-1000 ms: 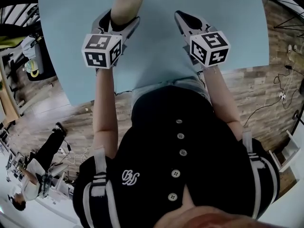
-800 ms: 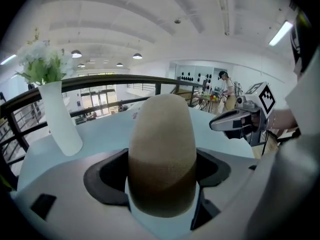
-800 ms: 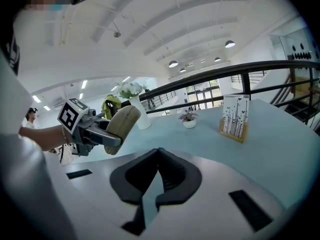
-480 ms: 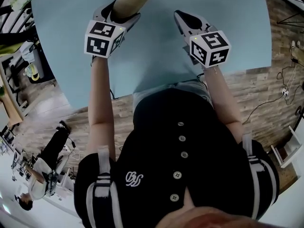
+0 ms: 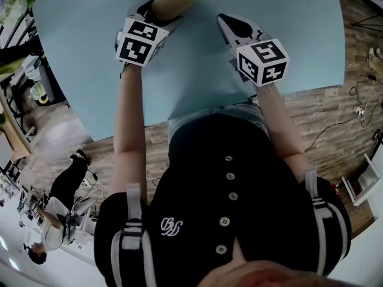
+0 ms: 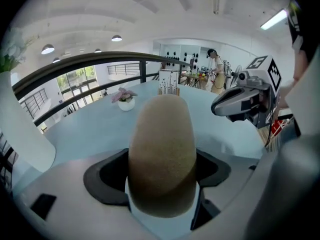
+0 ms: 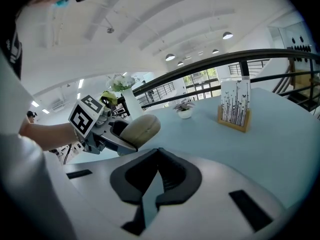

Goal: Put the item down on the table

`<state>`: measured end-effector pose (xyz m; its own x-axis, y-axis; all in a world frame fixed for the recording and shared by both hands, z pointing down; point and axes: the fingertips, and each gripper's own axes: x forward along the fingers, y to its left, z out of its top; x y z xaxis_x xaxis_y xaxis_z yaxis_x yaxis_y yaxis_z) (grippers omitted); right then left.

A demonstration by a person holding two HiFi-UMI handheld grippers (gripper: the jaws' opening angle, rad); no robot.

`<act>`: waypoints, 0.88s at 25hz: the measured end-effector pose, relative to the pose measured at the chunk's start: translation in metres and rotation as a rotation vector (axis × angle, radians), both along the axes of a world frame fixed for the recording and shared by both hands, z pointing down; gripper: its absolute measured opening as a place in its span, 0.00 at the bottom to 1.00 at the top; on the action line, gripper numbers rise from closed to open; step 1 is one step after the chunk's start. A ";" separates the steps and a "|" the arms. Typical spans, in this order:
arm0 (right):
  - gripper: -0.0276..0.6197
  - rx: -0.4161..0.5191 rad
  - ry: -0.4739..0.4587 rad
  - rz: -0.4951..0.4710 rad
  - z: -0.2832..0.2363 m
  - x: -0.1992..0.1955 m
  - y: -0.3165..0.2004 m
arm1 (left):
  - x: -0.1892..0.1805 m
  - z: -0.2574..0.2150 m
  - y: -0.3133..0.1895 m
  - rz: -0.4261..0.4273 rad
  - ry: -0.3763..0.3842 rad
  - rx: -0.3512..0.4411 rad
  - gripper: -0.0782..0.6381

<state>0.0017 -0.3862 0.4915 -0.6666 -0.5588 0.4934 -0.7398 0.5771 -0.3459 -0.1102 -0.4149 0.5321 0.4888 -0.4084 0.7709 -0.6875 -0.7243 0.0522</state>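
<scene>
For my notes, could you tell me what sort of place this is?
Probably an open office or lab: a pale-blue table, a dark railing before windows, and a person at a cluttered bench.

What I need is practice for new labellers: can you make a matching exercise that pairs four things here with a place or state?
Things:
1. left gripper
2. right gripper
3. potted plant
4. wooden card holder

Places or states:
A. jaws shut, nothing between them
B. on the table, nearest the right gripper
C. jaws shut on the tan oval item
D. on the table, in a small white pot

Pairs: 1-C, 2-A, 3-D, 4-B
</scene>
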 end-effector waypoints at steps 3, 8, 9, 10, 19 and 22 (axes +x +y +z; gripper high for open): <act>0.06 -0.012 -0.006 0.011 0.004 -0.001 -0.004 | -0.001 0.008 -0.004 0.033 -0.039 -0.015 0.65; 0.06 -0.023 -0.007 0.027 0.012 0.005 -0.004 | 0.004 0.020 -0.008 0.089 -0.110 -0.022 0.65; 0.06 -0.022 -0.004 0.031 0.013 0.006 -0.004 | 0.006 0.021 -0.009 0.099 -0.112 -0.024 0.65; 0.06 -0.022 0.000 0.032 0.014 0.006 -0.004 | 0.009 0.022 -0.010 0.109 -0.111 -0.026 0.65; 0.06 -0.028 0.007 0.036 0.018 0.007 0.001 | 0.018 0.029 -0.013 0.163 -0.108 -0.053 0.65; 0.06 -0.029 0.009 0.040 0.018 0.009 0.004 | 0.017 0.032 -0.011 0.172 -0.120 -0.052 0.66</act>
<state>0.0111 -0.3826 0.5097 -0.6397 -0.5703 0.5154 -0.7651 0.5368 -0.3556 -0.0927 -0.4262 0.5639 0.4517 -0.2848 0.8455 -0.5573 -0.8301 0.0182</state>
